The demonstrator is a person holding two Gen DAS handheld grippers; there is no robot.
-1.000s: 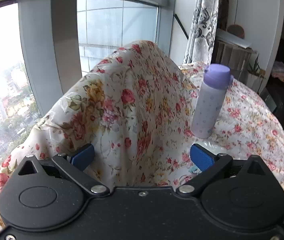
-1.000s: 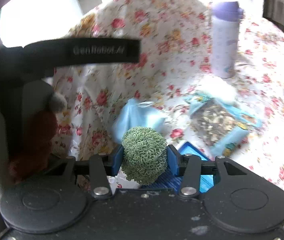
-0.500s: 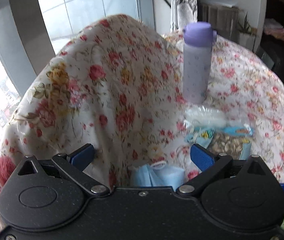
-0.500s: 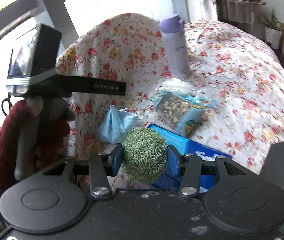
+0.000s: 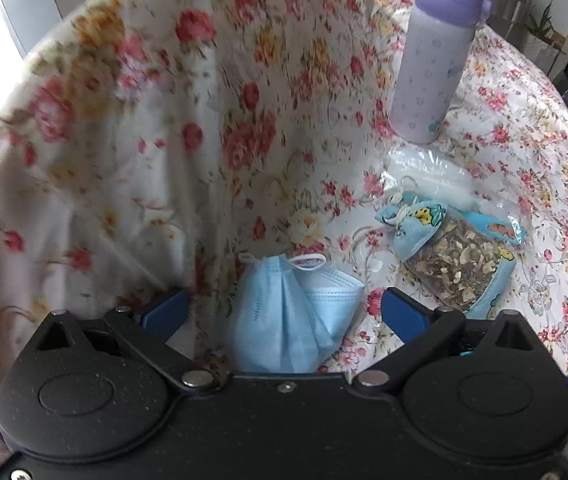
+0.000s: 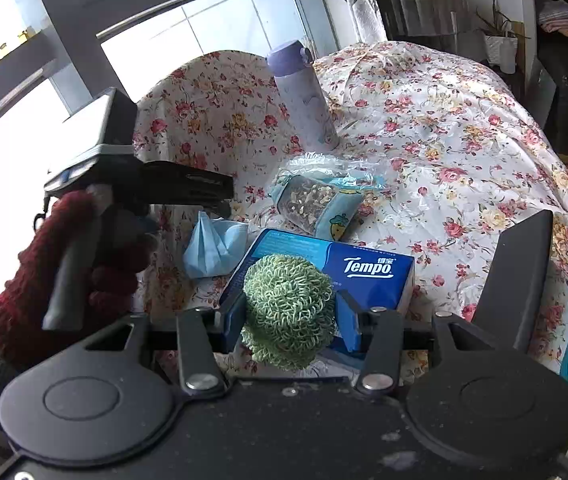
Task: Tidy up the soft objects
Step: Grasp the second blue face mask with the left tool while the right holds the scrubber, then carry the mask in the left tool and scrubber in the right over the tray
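Two grippers are working over a table covered with a floral cloth [image 6: 464,128]. The right gripper [image 6: 290,314] is pointing down at a slant toward the table, and its blue pads are pressing from both sides on a green knitted ball [image 6: 288,316], so the ball is hanging between them above a blue Tempo tissue pack [image 6: 368,270] that is lying flat on the cloth.

The left gripper [image 5: 284,312] is tilting steeply downward, with its jaws standing wide apart and nothing clamped in them. A crumpled light blue face mask [image 5: 292,312] is lying on the cloth between the two blue pads; I cannot tell if a pad is touching it. In the right wrist view, a hand in a dark red knitted glove [image 6: 64,272] is wrapping around the handle of this gripper, to the left of the mask.

Beyond the mask, a small blue pouch with dried pieces [image 5: 456,256] is lying on its side, just beside a clear plastic bag [image 5: 428,172]. A lilac bottle [image 5: 432,56] is standing upright behind them, near a raised hump of the cloth.
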